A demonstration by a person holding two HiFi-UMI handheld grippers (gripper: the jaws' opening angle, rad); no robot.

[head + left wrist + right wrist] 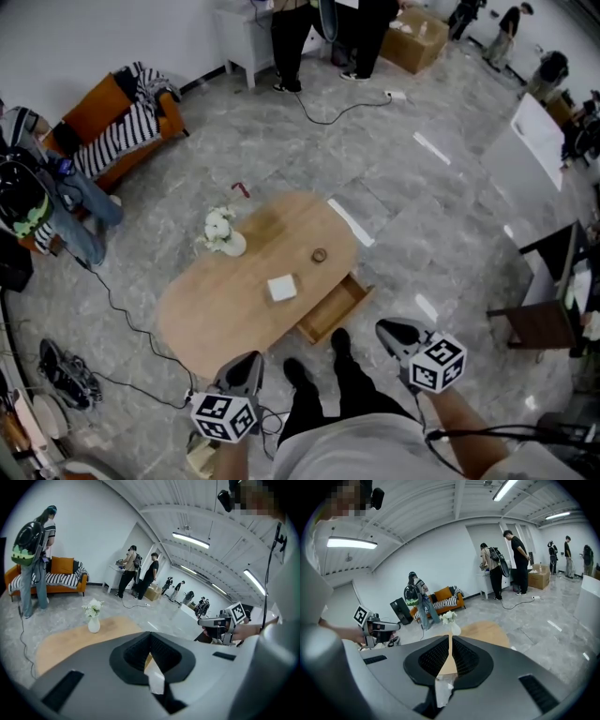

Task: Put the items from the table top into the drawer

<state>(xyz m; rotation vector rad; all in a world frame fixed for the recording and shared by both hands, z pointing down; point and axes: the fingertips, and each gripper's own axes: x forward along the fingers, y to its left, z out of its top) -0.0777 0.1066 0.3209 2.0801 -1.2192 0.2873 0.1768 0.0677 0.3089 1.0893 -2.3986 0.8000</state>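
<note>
The head camera looks steeply down on the table [216, 309] from high above, while each gripper camera sits close behind its fingers [136, 653] [430, 658], looking past them across that table.

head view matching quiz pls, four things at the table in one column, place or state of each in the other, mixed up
1. vase of flowers
2. white block
3. small brown ring
4. drawer

a. pulled open
b. middle of the table top
c. on the top, right of the other items
d. on the top, left of the other items

Pairs: 1-d, 2-b, 3-c, 4-a
</note>
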